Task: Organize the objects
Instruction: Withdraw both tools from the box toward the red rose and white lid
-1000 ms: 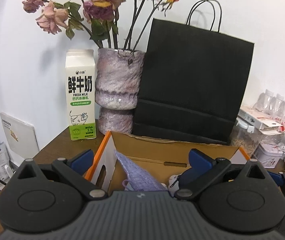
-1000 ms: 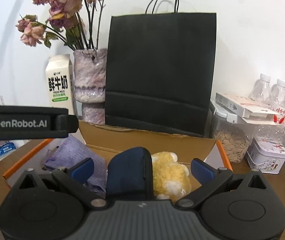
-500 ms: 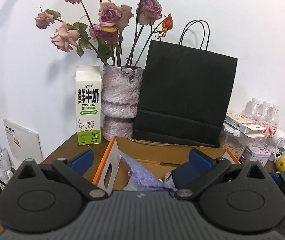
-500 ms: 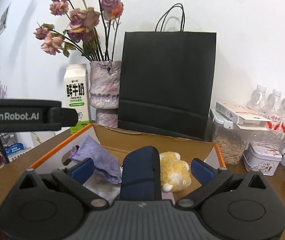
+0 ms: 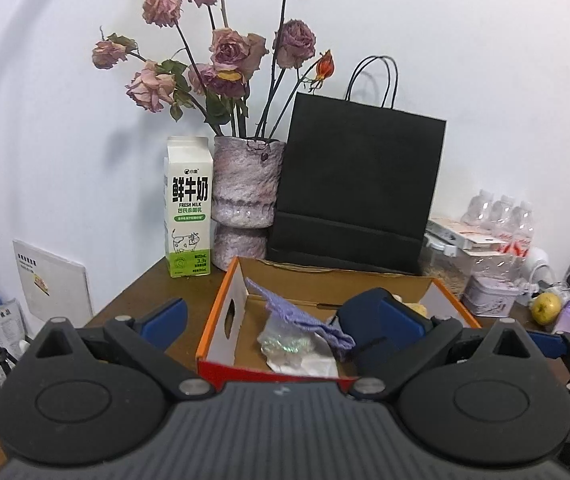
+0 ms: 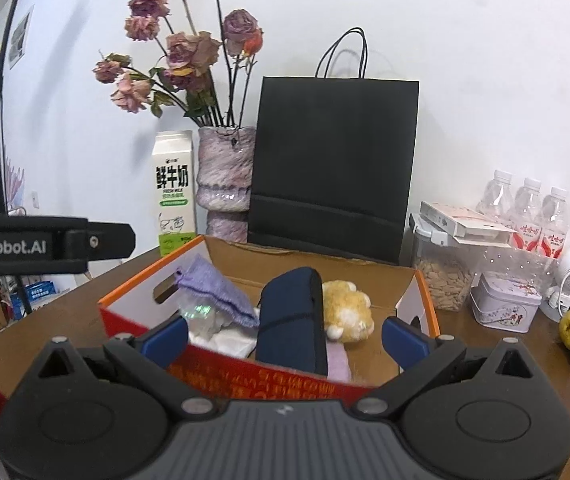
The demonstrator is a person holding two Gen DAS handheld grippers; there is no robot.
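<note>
On the wooden table (image 6: 65, 312), left to right: milk carton (image 6: 173, 188) marked "FRESH MILK"; left gripper (image 5: 281, 320), branded "GenRobot.AI", fingers spread, empty; orange-rimmed cardboard box (image 6: 221, 364) holding purple cloth (image 6: 215, 292), navy case (image 6: 293, 320) and plush toy (image 6: 347, 308); right gripper (image 6: 283, 336), likewise spread and empty. Risk, as judged: a low approach could catch the box's near wall and shove it toward the flower vase (image 6: 227, 180).

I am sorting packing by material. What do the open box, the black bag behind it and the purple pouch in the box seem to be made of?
Open box: corrugated cardboard, it seems; brown matte inside, printed red-orange outside.
Black bag: probably matte paper; flat stiff panels, sharp crease, thin cord handles.
Purple pouch: soft woven or knitted fabric; fuzzy texture, limp folds.
</note>
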